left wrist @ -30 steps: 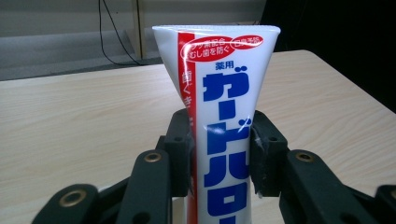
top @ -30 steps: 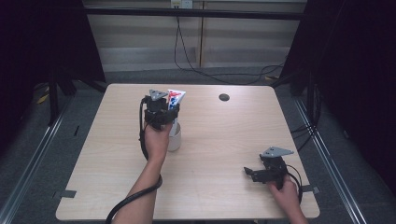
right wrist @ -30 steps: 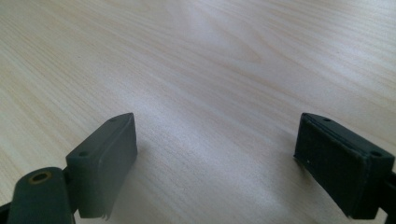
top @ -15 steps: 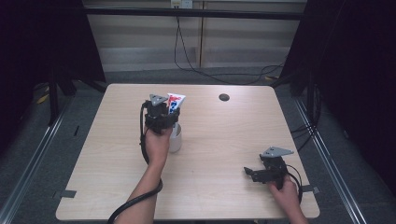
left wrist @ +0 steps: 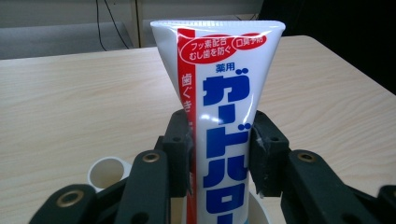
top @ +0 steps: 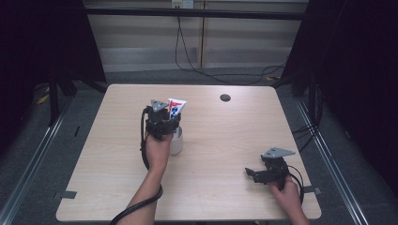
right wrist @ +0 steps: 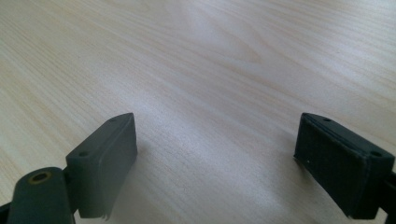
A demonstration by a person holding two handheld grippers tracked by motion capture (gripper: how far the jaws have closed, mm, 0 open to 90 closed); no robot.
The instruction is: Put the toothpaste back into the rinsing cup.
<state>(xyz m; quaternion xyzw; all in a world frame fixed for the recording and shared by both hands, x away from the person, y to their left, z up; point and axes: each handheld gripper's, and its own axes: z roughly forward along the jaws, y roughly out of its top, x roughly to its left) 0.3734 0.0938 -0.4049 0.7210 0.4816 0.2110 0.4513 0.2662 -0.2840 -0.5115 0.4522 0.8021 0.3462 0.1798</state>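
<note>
Counter (top: 220, 140): pale wood, small dark round mark (top: 225, 98) near far edge.

White cup (top: 176, 141): upright, left of centre on counter, just beside left hand (top: 158, 150). Handle visible in left claw view (left wrist: 106, 171).

Toothpaste tube (left wrist: 224, 116): white with red and blue print, upright, crimped end up, lower end inside cup.

Left claw (left wrist: 219, 154): narrow, pads pressed on both sides of tube, above cup rim.

Right claw (right wrist: 215, 158): wide, nothing between jaws, low over bare counter near right front corner, well apart from cup.
</note>
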